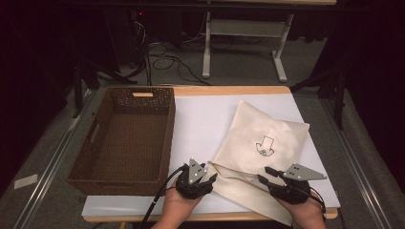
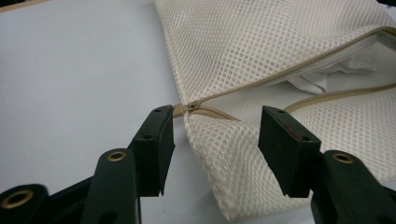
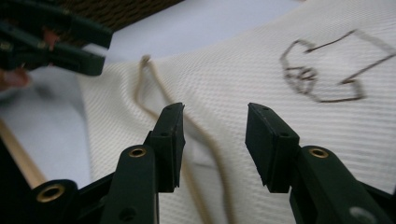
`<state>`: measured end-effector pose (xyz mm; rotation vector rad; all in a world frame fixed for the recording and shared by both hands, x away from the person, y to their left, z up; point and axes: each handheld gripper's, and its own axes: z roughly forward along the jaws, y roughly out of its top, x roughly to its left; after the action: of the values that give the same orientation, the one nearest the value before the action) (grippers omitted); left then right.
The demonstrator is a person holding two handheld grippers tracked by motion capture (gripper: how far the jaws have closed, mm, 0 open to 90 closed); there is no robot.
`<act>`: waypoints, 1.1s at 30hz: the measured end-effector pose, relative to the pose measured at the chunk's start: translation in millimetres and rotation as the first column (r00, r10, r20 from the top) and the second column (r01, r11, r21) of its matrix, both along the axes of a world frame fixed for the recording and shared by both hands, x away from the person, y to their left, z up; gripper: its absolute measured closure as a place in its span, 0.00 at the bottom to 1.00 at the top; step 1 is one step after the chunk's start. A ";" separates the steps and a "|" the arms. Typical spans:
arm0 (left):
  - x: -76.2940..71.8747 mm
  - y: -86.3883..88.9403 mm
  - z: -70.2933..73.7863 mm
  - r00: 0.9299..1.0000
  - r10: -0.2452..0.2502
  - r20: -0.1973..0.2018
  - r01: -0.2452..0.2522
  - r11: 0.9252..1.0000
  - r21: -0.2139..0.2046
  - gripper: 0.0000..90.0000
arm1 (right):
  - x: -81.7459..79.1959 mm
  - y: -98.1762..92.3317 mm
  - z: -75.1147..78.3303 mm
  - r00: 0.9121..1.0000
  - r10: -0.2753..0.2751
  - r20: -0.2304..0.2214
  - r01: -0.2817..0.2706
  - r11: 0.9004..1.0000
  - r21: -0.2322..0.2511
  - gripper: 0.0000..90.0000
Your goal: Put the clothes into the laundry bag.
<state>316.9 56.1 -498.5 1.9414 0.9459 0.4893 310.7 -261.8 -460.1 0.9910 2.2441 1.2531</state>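
- Both grippers sit at the table's near edge: left gripper (image 1: 195, 179) with jaws partly apart, holding nothing, right gripper (image 1: 286, 183) likewise parted and empty.
- Mesh laundry bag (image 1: 260, 143) lies flat on the white sheet (image 1: 200, 119), just ahead, between them.
- Its zipper pull (image 2: 192, 106) sits nearest the left jaws; the open zip runs toward the right.

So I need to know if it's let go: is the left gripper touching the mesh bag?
Apart. In the left gripper view, the left gripper has open jaws on either side of the mesh bag, with gaps at both pads.
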 end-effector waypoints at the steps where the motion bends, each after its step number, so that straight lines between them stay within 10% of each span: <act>1: 1.8 -0.8 -1.4 1.000 0.003 -0.002 -0.003 1.000 0.002 0.50 | -0.2 -4.5 2.1 1.000 -0.027 0.011 0.027 1.000 0.002 0.64; 7: 15.9 -4.8 -16.9 0.998 -0.001 -0.064 0.005 0.998 0.059 0.47 | 7.7 -38.6 -6.0 0.982 -0.190 0.003 0.190 0.982 -0.012 0.56; 14: 30.0 -10.0 -22.7 0.990 -0.042 -0.138 0.045 0.999 0.021 0.52 | 20.6 -76.9 -30.5 0.926 -0.366 -0.088 0.362 0.930 -0.057 0.37; 18: 32.9 -11.8 -26.0 0.983 -0.048 -0.175 0.048 0.999 -0.003 0.65 | 22.3 -85.3 -39.4 0.911 -0.381 -0.156 0.377 0.924 -0.060 0.36; 23: 33.9 -11.0 -26.1 0.981 -0.069 -0.182 0.067 0.998 -0.016 0.82 | 23.5 -80.3 -47.4 0.925 -0.319 -0.208 0.308 0.948 -0.083 0.59; 29: 28.0 -9.0 -22.6 0.987 -0.073 -0.144 0.073 0.997 -0.009 0.93 | 28.8 -80.5 -47.6 0.927 -0.322 -0.190 0.307 0.946 -0.107 0.96; 33: 23.7 -4.7 -20.3 0.991 -0.059 -0.120 0.059 0.998 -0.005 0.94 | 34.9 -76.7 -47.2 0.938 -0.293 -0.184 0.275 0.954 -0.115 0.99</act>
<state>340.6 51.4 -518.8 2.0092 0.9613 0.3405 345.6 -338.4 -507.4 1.4033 2.1764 0.9593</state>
